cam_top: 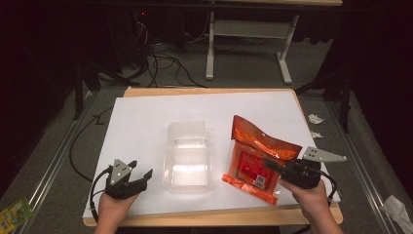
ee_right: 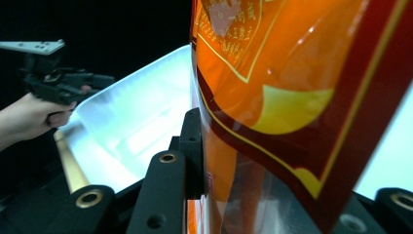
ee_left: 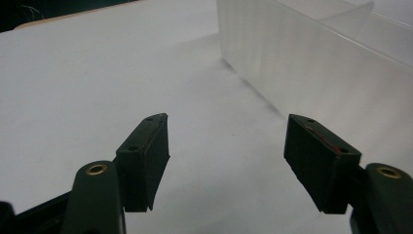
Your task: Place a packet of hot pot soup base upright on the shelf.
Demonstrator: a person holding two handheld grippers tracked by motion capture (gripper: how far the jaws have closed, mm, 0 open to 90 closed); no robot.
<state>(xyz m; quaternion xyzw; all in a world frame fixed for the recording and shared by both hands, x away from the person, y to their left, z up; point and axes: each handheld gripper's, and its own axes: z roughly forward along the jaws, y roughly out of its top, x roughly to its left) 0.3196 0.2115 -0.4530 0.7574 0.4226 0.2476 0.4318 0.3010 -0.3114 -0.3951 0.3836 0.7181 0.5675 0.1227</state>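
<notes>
Snack bag (cam_top: 257,155): orange, pinched by right gripper (cam_top: 272,165), just right of clear box (cam_top: 187,155). Left gripper (cam_top: 141,176) spread, empty. Advice: keep pinch firm, lift bag over box rim.

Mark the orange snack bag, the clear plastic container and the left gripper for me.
orange snack bag (cam_top: 253,163): high view, on its printed front panel.
clear plastic container (cam_top: 187,146): high view, on its inner floor.
left gripper (cam_top: 140,172): high view, midway between its open jaws.

The orange snack bag (ee_right: 292,73) bears a label with characters too blurred to read.
</notes>
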